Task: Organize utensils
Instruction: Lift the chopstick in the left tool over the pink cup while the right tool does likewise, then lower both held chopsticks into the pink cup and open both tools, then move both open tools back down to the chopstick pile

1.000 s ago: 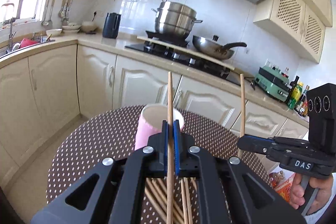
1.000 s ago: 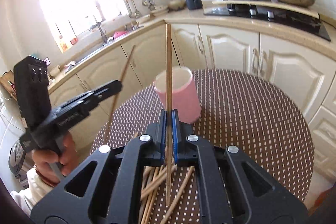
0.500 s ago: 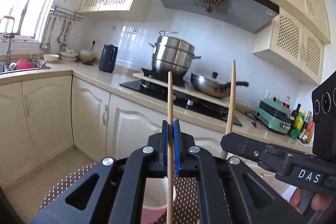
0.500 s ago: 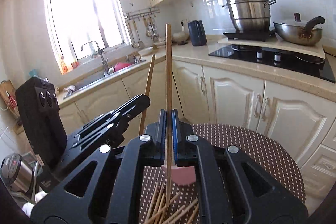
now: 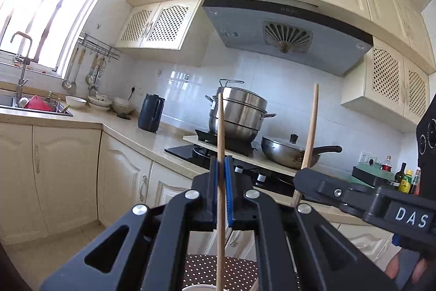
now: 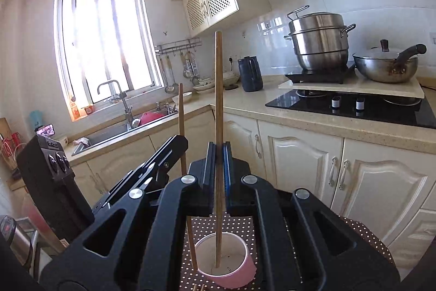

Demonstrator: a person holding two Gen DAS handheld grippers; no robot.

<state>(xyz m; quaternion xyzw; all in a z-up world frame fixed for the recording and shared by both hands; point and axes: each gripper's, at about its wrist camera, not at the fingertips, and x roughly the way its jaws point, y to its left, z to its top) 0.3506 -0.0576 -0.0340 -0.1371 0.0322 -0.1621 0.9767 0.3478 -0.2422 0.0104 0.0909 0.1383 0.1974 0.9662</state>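
Note:
My left gripper (image 5: 221, 162) is shut on a wooden chopstick (image 5: 221, 124) that stands upright. To its right, my right gripper (image 5: 298, 177) pinches a second upright chopstick (image 5: 312, 127). In the right wrist view my right gripper (image 6: 218, 150) is shut on its chopstick (image 6: 218, 89), whose lower end hangs inside the mouth of the pink cup (image 6: 245, 266). The left gripper (image 6: 179, 142) holds its chopstick (image 6: 180, 111) beside it, the lower tip at the cup's left rim. The cup stands on the brown dotted table (image 6: 362, 233). Only a sliver of the cup's rim (image 5: 196, 288) shows in the left wrist view.
Loose chopstick tips (image 6: 199, 287) lie on the table in front of the cup. Behind the table runs a counter with cream cabinets (image 6: 299, 168), a hob with a steel pot (image 6: 318, 42) and a wok (image 6: 387, 67), a dark kettle (image 6: 250, 74) and a sink (image 6: 114, 130).
Both grippers have risen and tipped upward with their chopsticks. The cup has slid to the bottom of both views, and the sticks now hang over it.

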